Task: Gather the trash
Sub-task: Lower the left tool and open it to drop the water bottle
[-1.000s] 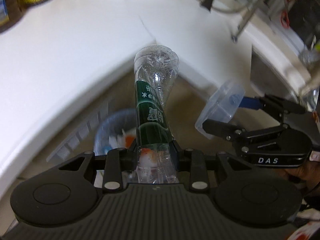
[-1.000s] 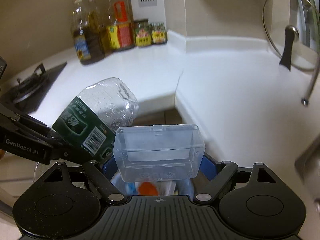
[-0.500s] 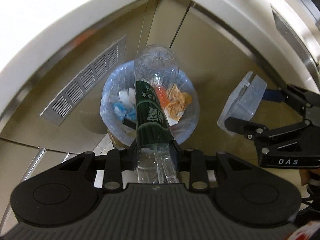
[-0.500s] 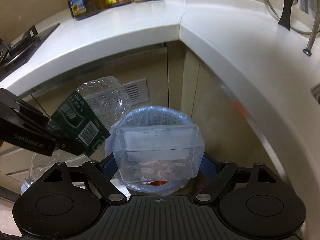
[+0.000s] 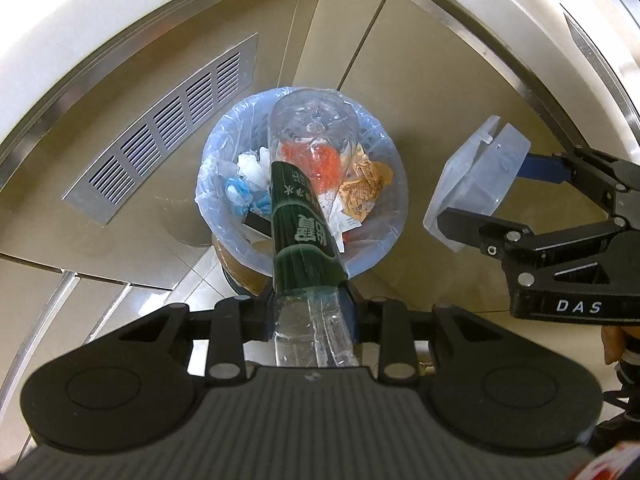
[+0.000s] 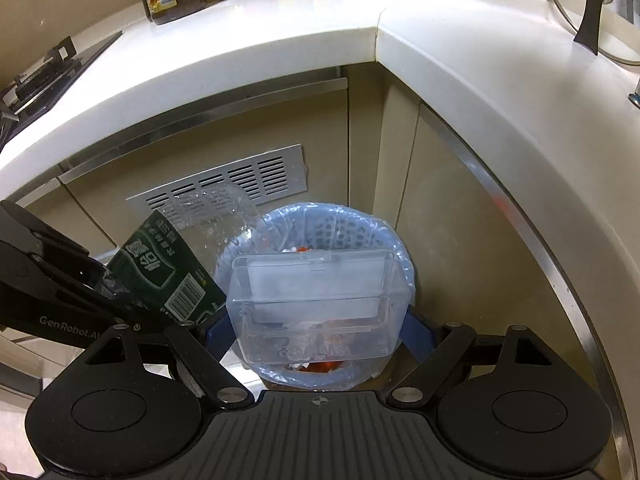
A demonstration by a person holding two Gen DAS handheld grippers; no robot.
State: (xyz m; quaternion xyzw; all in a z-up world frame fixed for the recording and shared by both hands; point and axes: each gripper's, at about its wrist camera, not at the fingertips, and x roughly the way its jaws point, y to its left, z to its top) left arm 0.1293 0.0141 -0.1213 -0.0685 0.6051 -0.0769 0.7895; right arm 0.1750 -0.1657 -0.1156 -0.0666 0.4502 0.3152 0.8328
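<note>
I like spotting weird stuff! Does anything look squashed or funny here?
Yes: the clear plastic bottle with the dark green label looks squashed flat where the left tongs pinch it, above the blue-lined trash bin.

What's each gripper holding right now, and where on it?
Left gripper clamps the plastic bottle near its neck end; right gripper grips the clear plastic box by its short ends.

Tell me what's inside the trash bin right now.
The bin, lined with a blue bag, holds crumpled white and blue tissue, something orange-red, and printed wrappers. The bottle in the left gripper covers the middle; deeper layers are hidden.
</note>
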